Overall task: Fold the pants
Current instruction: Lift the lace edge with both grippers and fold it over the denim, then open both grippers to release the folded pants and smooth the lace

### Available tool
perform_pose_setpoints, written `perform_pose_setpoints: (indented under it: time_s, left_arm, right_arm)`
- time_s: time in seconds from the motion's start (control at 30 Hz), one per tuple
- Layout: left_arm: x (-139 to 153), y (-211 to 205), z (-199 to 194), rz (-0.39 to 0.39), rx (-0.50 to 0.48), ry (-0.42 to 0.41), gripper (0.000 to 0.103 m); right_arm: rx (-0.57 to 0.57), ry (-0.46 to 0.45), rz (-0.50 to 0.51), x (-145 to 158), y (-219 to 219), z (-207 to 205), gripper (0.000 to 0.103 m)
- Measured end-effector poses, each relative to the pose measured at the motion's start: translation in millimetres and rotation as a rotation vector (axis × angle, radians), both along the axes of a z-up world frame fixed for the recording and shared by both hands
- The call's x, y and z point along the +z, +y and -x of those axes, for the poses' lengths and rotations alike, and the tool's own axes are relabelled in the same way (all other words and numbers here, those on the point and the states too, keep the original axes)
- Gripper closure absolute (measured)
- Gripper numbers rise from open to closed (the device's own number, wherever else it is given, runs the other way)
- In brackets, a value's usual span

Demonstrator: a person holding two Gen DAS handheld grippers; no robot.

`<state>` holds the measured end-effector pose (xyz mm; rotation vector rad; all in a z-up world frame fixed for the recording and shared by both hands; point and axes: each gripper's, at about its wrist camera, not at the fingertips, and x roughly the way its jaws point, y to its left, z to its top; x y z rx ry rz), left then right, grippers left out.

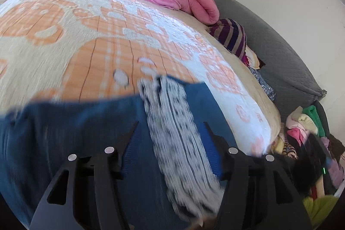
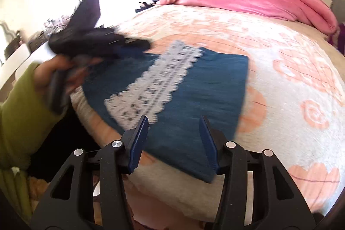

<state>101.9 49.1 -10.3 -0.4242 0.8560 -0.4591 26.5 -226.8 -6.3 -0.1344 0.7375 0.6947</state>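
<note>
looking out from the right gripper (image 2: pixel 173 133): fingers apart, nothing pinched, hanging just over the near edge of the pants (image 2: pixel 194 87). blue pants lying folded in a flat block on the near left part of the bed (image 2: pixel 291 57), with a white lace strip (image 2: pixel 151 87) running across the top. left gripper (image 1: pixel 170 137) also apart and holding nothing, right above the cloth.

could snag the lace on a finger and drag the fold open. could nudge the block off the near edge, so close to it.

hard to make out: left gripper in the right view, just a dark blur by a hand (image 2: pixel 54 70) in a green sleeve (image 2: pixel 23 113). near part of the pants hidden under the fingers. lace smeared, pattern unclear.
</note>
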Motion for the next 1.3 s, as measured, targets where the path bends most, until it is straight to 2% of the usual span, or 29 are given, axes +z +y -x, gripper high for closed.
perform_pose_setpoints:
  time_s: [0.23, 0.4, 0.47, 0.53, 0.6, 0.63, 0.67, 0.83, 0.97, 1.07, 1.2, 1.3]
  left_arm:
    - [-16.5, -8.3, 58.1, 0.034, -0.013, 0.072, 0.048]
    - [-29.4, -24.0, 72.3, 0.070, -0.034, 0.122, 0.048]
    - [-27.9, -28.8, 69.9, 0.060, -0.031, 0.115, 0.034]
    - [-27.8, -33.4, 66.7, 0.051, -0.020, 0.111, 0.034]
    - [-28.0, -40.6, 63.7, 0.021, -0.017, 0.081, 0.038]
    - [-29.3, -43.5, 61.7, -0.018, -0.012, 0.072, 0.061]
    - [-30.2, -45.1, 61.2, -0.043, -0.014, 0.068, 0.087]
    - [-20.8, -50.8, 71.0, -0.135, -0.056, 0.047, 0.089]
    - [-26.3, -49.2, 71.5, -0.159, -0.064, 0.061, 0.086]
    - [-25.6, -48.5, 69.9, -0.169, -0.059, 0.058, 0.083]
    - [-24.7, -53.3, 73.2, -0.207, -0.065, 0.047, 0.078]
    - [-19.4, -55.1, 75.3, -0.209, -0.067, 0.033, 0.076]
  right_arm:
    - [-0.038, 0.040, -0.009, -13.9, -7.4, -10.3, 0.057]
    - [-0.062, 0.037, -0.007, -15.2, -14.7, -10.3, 0.050]
    - [-0.064, 0.030, -0.006, -14.7, -15.0, -11.7, 0.049]
    - [-0.065, 0.026, -0.004, -14.8, -15.5, -11.6, 0.047]
    - [-0.073, 0.030, -0.005, -16.0, -17.0, -11.4, 0.045]
    - [-0.073, 0.034, -0.007, -16.7, -17.2, -11.9, 0.045]
    - [-0.074, 0.036, -0.008, -17.1, -17.1, -12.3, 0.045]
    - [-0.058, 0.016, -0.022, -9.5, -15.1, -9.7, 0.045]
    - [-0.015, -0.011, -0.012, -4.8, -3.1, -6.5, 0.044]
    - [-0.001, -0.001, 0.028, -12.5, 6.4, -7.7, 0.044]
    - [-0.013, 0.084, 0.114, -37.0, 12.9, -17.5, 0.044]
    - [-0.012, 0.087, 0.103, -42.9, 11.6, -17.7, 0.042]
